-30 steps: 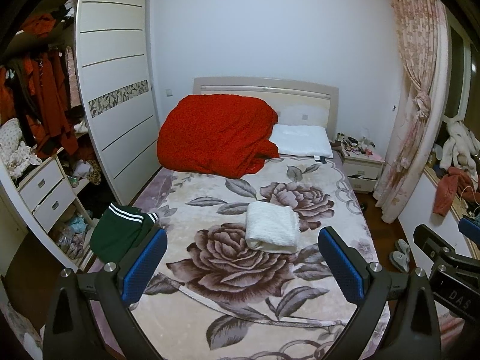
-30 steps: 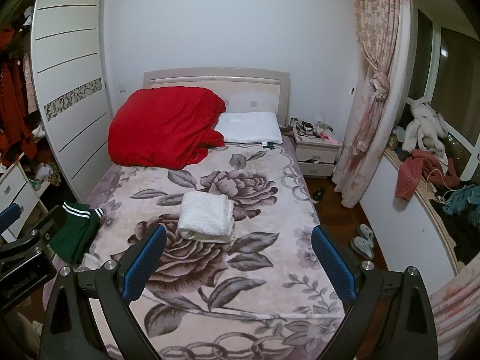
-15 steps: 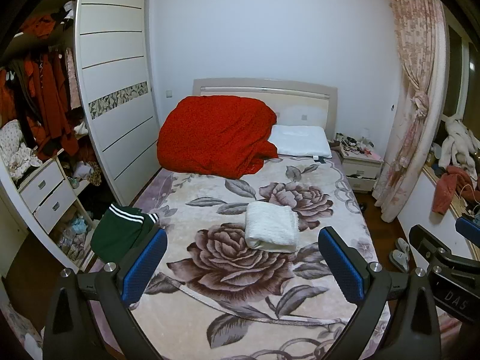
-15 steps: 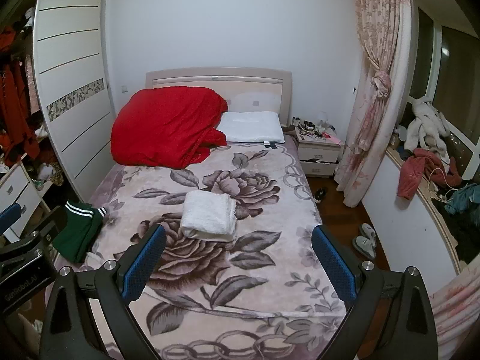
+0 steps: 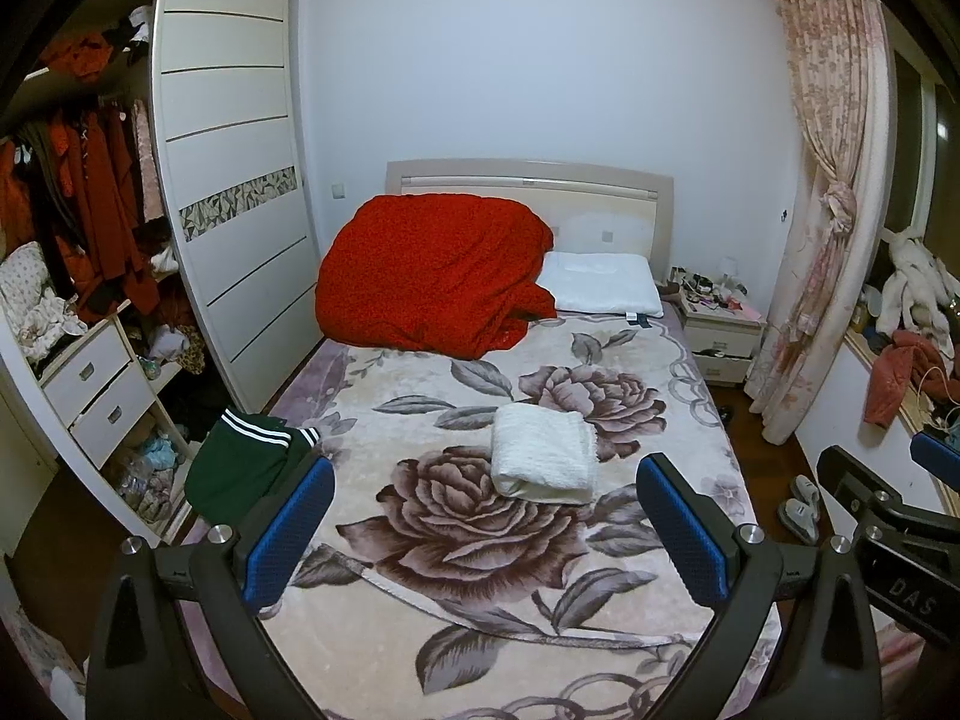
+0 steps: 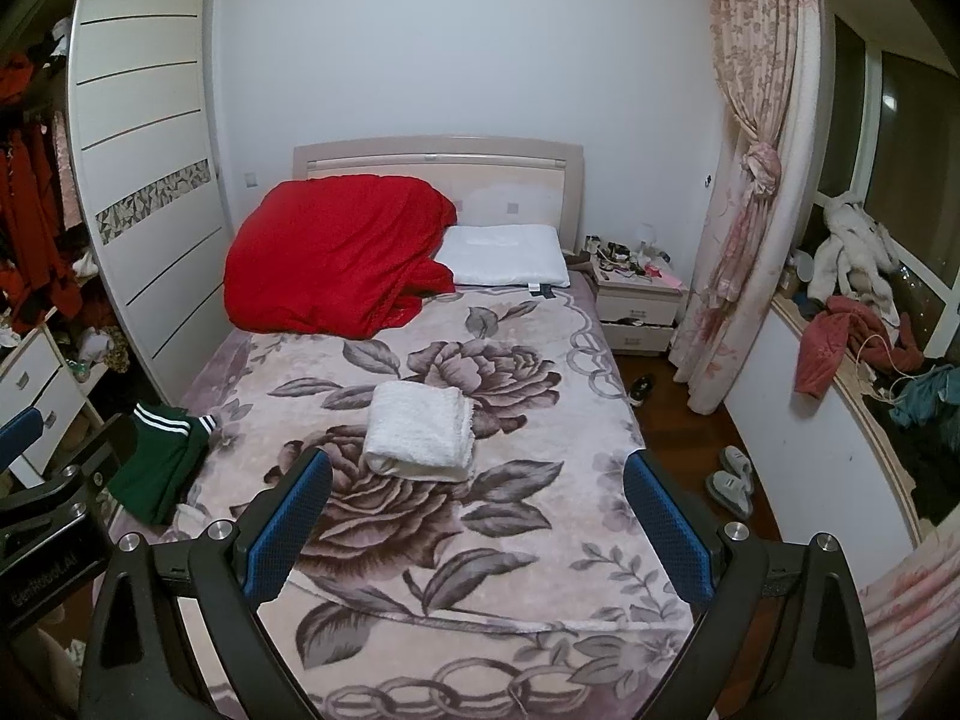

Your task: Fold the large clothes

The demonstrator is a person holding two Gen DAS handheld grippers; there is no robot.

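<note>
The green garment [image 5: 240, 468] is partly hidden by the left gripper's fingers [image 5: 288, 528]; nightstand clutter [image 6: 624, 255] is too small to identify.

A white fleecy garment [image 5: 543, 456] lies folded into a neat, thick rectangle near the middle of the frame, on the bed's rose-patterned blanket [image 5: 480, 588]. A dark green garment with white stripes [image 5: 246, 465] lies crumpled at the left edge of the bed, in the lower left of the frame, well apart from the white one.
</note>
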